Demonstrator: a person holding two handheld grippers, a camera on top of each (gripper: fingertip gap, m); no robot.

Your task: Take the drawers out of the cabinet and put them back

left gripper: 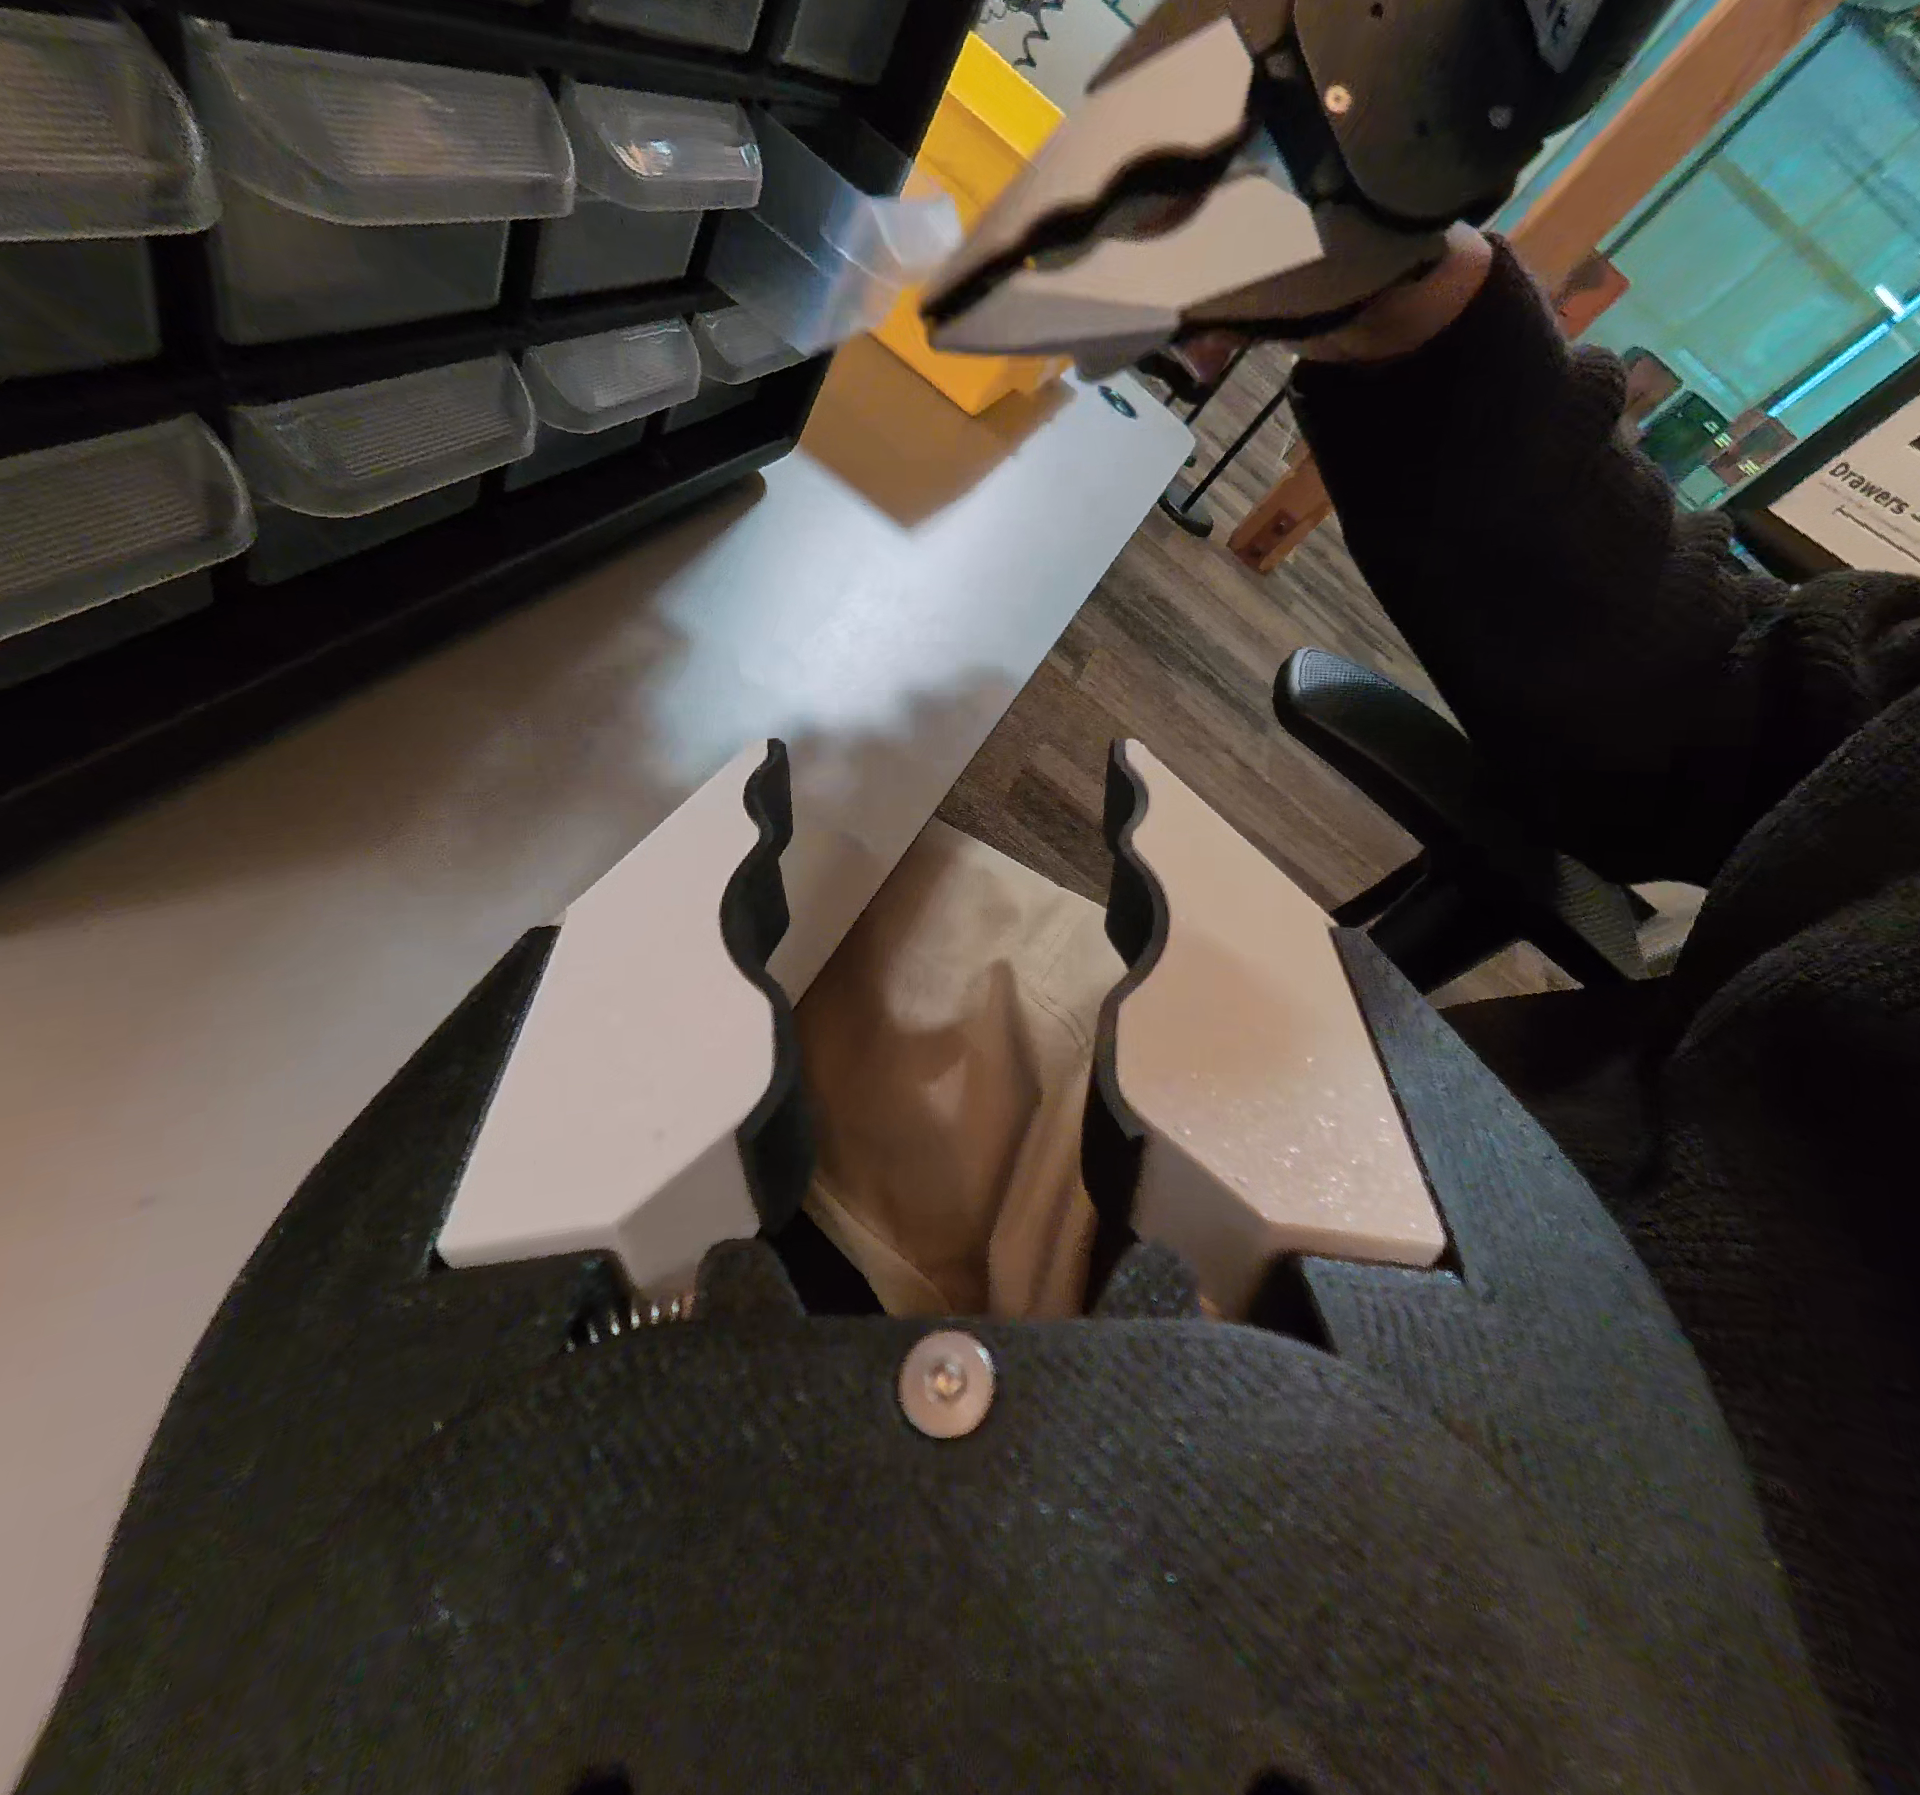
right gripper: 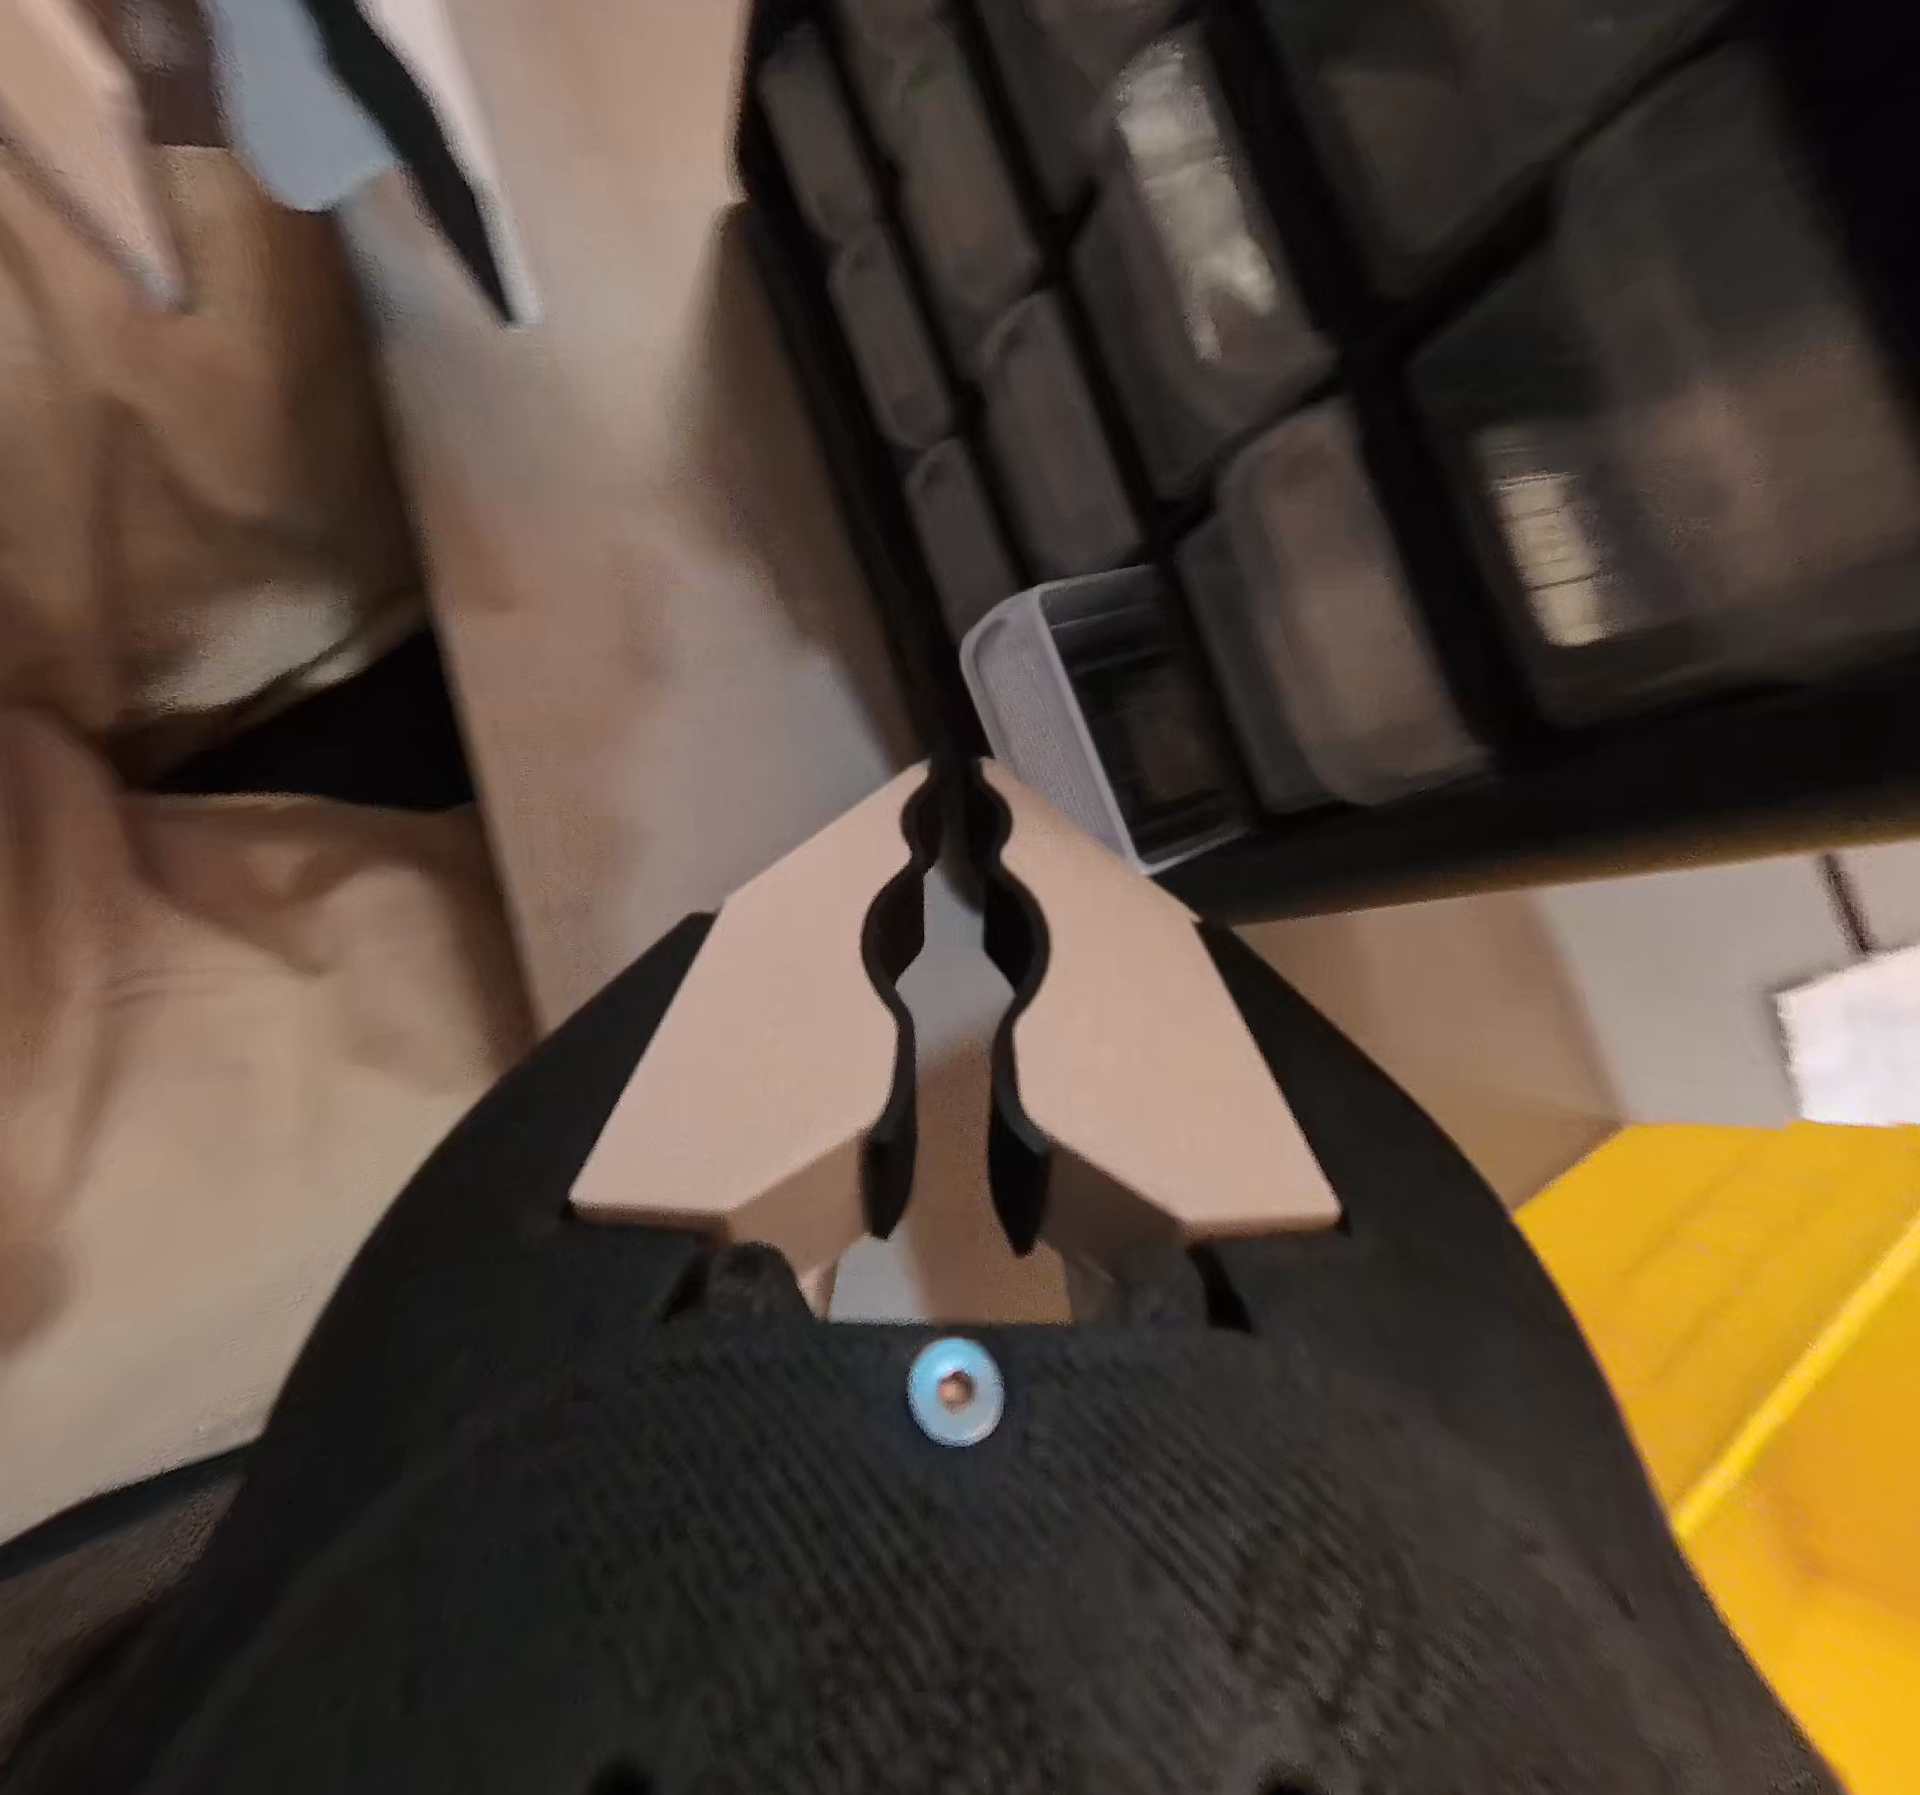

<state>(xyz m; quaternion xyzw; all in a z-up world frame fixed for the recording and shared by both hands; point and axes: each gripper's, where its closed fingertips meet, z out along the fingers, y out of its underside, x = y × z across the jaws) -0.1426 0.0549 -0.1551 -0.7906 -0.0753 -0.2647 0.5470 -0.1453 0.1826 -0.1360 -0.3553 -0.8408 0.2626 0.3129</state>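
Note:
The black cabinet [left gripper: 177,311] holds rows of clear plastic drawers and stands on the pale table [left gripper: 312,1018]. One clear drawer [left gripper: 821,228] in the right-hand column is pulled partly out. My right gripper [left gripper: 935,306] is shut on that drawer's front lip. In the blurred right wrist view my right gripper [right gripper: 951,779] has its tips together at the drawer [right gripper: 1049,706], which sticks out of the cabinet [right gripper: 1351,291]. My left gripper [left gripper: 945,769] is open and empty, low over the table's front edge, away from the cabinet. It also shows, blurred, in the right wrist view [right gripper: 364,83].
A yellow box [left gripper: 977,187] sits on a brown sheet [left gripper: 904,436] just right of the cabinet, and shows in the right wrist view [right gripper: 1714,1382]. A black office chair [left gripper: 1371,737] stands off the table's edge. A person's dark sleeve [left gripper: 1507,550] reaches to the right gripper.

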